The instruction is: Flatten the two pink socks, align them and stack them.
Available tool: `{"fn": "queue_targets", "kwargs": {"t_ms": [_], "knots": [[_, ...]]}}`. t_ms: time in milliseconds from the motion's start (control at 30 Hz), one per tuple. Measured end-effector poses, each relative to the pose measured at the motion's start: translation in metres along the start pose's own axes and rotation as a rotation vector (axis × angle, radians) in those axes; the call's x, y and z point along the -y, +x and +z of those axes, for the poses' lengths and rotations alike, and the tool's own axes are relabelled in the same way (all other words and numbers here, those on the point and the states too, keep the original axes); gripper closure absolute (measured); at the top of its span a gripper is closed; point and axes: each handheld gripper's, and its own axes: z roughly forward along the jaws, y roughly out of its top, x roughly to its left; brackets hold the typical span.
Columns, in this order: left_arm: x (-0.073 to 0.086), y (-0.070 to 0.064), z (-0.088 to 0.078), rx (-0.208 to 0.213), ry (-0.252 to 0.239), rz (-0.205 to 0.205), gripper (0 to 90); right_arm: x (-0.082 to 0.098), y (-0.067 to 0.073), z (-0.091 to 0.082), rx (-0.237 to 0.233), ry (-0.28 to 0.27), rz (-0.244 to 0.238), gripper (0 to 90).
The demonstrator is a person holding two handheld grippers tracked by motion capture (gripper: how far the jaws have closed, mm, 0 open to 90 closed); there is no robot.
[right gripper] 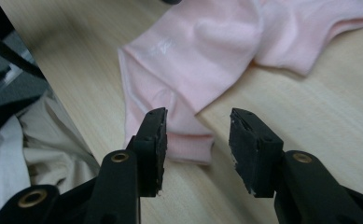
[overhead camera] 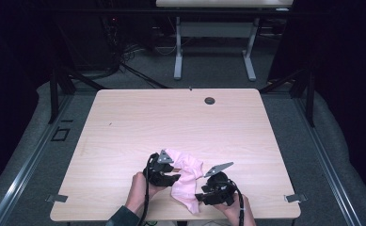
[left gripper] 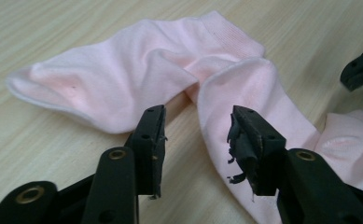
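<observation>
- A pink sock (overhead camera: 186, 178) is lying crumpled on the wooden surface (overhead camera: 124, 127).
- Left tool (overhead camera: 171, 172) is hovering spread beside it.
- Right tool (overhead camera: 204, 194) is gaping, pinching nothing.

Laboratory-style recording space. A light wood-grain worktable (overhead camera: 180, 122) stands on grey carpet (overhead camera: 209, 70), enclosed by black curtains (overhead camera: 350, 70) at left and right of the frame. Bundled cables (overhead camera: 119, 56) lie at upper left; a second white-legged table (overhead camera: 218, 33) occupies the upper centre.
</observation>
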Motion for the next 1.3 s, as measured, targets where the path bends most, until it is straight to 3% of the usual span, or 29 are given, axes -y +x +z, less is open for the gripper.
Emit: {"fn": "queue_targets", "kwargs": {"t_ms": [167, 267, 333, 500, 633, 800, 867, 900, 1033, 1067, 1100, 1167, 1267, 1300], "knots": [[0.000, -0.008, 0.010, -0.020, 0.059, 0.043, 73.2, 0.000, 0.006, 0.010, 0.020, 0.024, -0.028, 66.0], [0.000, -0.009, 0.012, -0.020, 0.063, 0.050, 81.0, 0.000, 0.008, 0.012, 0.044, 0.036, -0.043, 67.9], [0.001, -0.012, 0.015, -0.034, 0.071, 0.069, 87.2, 0.001, 0.008, 0.013, 0.057, 0.034, -0.042, 77.1], [0.003, -0.014, 0.015, -0.038, 0.059, 0.063, 89.5, 0.003, 0.007, 0.012, 0.059, 0.026, -0.049, 87.4], [0.007, -0.011, 0.008, -0.032, 0.007, 0.022, 89.4, 0.002, 0.007, 0.011, 0.068, 0.011, -0.051, 89.5], [0.020, -0.007, -0.014, -0.081, -0.091, -0.073, 89.2, -0.003, 0.001, 0.002, 0.091, -0.016, -0.048, 89.8], [0.023, -0.006, -0.018, -0.087, -0.105, -0.095, 89.2, -0.005, -0.001, 0.000, 0.101, -0.016, -0.051, 89.9], [0.029, -0.005, -0.024, -0.105, -0.136, -0.130, 89.1, -0.010, -0.002, -0.005, 0.135, -0.031, -0.062, 89.9], [0.038, -0.008, -0.037, -0.135, -0.197, -0.166, 89.0, -0.022, -0.004, -0.017, 0.216, -0.052, -0.105, 89.9], [0.038, -0.008, -0.037, -0.135, -0.197, -0.166, 88.8, -0.022, -0.004, -0.017, 0.216, -0.052, -0.105, 89.9], [0.043, -0.011, -0.043, -0.155, -0.224, -0.175, 88.8, -0.029, -0.003, -0.025, 0.253, -0.077, -0.137, 89.8], [0.048, -0.014, -0.045, -0.166, -0.230, -0.184, 88.6, -0.033, 0.001, -0.030, 0.276, -0.090, -0.163, 89.8], [0.054, -0.018, -0.044, -0.164, -0.204, -0.185, 86.4, -0.031, 0.004, -0.026, 0.263, -0.065, -0.193, 89.5], [0.061, -0.021, -0.040, -0.145, -0.165, -0.181, 84.9, -0.028, 0.005, -0.023, 0.253, -0.042, -0.202, 89.3]]}}
